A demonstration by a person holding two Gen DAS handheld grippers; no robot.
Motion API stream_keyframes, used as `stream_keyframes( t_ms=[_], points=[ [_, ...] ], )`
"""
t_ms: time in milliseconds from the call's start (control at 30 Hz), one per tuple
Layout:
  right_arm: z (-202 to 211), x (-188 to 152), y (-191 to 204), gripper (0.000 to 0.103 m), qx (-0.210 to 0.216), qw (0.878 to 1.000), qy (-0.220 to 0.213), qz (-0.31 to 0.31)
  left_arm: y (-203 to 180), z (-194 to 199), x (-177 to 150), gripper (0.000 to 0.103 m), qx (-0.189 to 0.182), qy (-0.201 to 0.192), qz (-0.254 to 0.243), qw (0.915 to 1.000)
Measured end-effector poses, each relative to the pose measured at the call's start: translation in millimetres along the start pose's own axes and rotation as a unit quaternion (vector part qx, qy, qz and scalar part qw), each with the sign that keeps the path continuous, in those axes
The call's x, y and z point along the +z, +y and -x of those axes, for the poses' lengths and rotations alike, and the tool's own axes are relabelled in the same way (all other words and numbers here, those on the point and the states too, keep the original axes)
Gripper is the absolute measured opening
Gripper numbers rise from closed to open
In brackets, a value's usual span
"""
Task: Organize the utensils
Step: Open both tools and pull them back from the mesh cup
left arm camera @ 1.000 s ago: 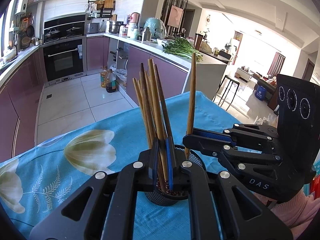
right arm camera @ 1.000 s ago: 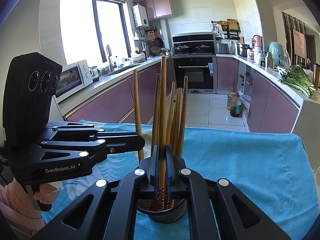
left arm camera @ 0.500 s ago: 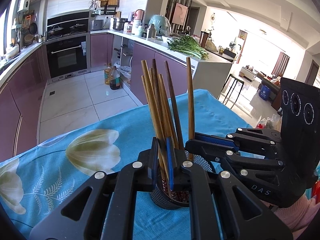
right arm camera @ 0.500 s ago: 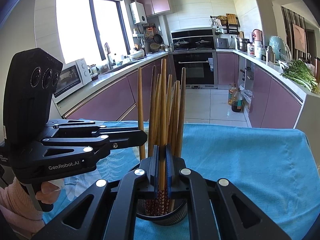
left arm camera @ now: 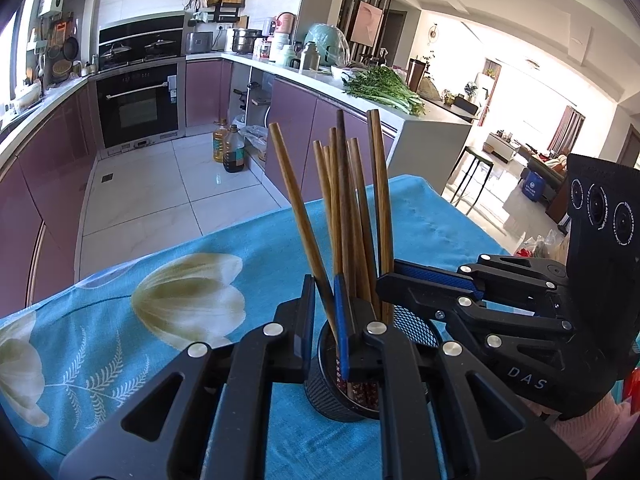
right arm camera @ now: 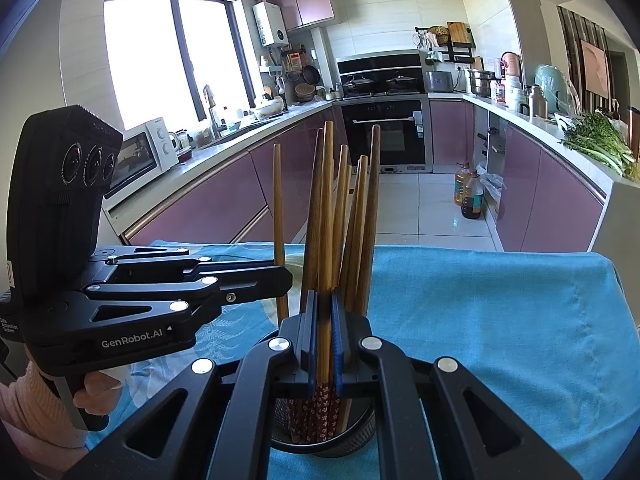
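Note:
A black mesh holder [left arm camera: 340,396] stands on the blue floral tablecloth [left arm camera: 120,320] with several wooden chopsticks [left arm camera: 352,216] upright in it. My left gripper [left arm camera: 324,312] hangs over the holder with its jaws a little apart; one leaning chopstick [left arm camera: 298,216] passes between them. My right gripper [right arm camera: 324,340] is shut on one chopstick [right arm camera: 327,216] whose lower end is inside the holder [right arm camera: 356,436]. The right gripper's fingers [left arm camera: 432,280] show from the right in the left wrist view. The left gripper [right arm camera: 264,280] shows from the left in the right wrist view.
The tablecloth's far edge [right arm camera: 500,252] drops to a tiled kitchen floor. Purple cabinets and an oven [right arm camera: 384,136] stand behind. Oil bottles [left arm camera: 228,152] sit on the floor. Greens [left arm camera: 380,88] lie on the counter.
Both grippers have come lower over the holder. My left jaws have parted slightly, and the chopstick between them now leans left. The right gripper's chopstick has sunk deeper among the others.

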State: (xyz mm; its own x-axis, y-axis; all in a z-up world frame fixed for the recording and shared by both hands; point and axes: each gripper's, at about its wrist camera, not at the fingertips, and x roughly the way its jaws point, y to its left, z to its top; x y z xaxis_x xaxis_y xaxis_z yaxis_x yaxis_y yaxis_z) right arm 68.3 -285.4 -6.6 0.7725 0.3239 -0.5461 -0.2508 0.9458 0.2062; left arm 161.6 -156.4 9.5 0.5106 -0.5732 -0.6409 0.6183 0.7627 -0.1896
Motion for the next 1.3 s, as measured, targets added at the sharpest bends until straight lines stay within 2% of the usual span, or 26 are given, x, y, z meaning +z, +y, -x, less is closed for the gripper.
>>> stream_keyframes(
  t_ms=[667, 867, 1167, 1200, 1233, 1300],
  points=[
    [-6, 2, -7, 0.008, -0.007, 1.000, 0.005, -0.018, 5, -4, -7, 0.013, 0.005, 0.000, 0.010, 0.9999],
    [-3, 1, -6, 0.009, -0.010, 1.000, -0.001, -0.020, 9, 5, -12, 0.029, 0.016, -0.012, 0.015, 0.9997],
    [13, -3, 0, 0.036, -0.016, 0.999, -0.025, -0.021, 17, 46, -26, 0.062, 0.067, -0.077, 0.023, 0.9945],
    [16, -4, 2, 0.038, -0.018, 0.999, -0.029, -0.019, 20, 51, -29, 0.071, 0.072, -0.084, 0.025, 0.9935],
    [18, -4, 5, 0.042, -0.020, 0.999, -0.034, -0.016, 22, 57, -33, 0.079, 0.083, -0.093, 0.029, 0.9918],
    [25, -6, 10, 0.056, -0.025, 0.999, -0.046, -0.011, 25, 71, -40, 0.086, 0.107, -0.115, 0.030, 0.9871]
  ],
)
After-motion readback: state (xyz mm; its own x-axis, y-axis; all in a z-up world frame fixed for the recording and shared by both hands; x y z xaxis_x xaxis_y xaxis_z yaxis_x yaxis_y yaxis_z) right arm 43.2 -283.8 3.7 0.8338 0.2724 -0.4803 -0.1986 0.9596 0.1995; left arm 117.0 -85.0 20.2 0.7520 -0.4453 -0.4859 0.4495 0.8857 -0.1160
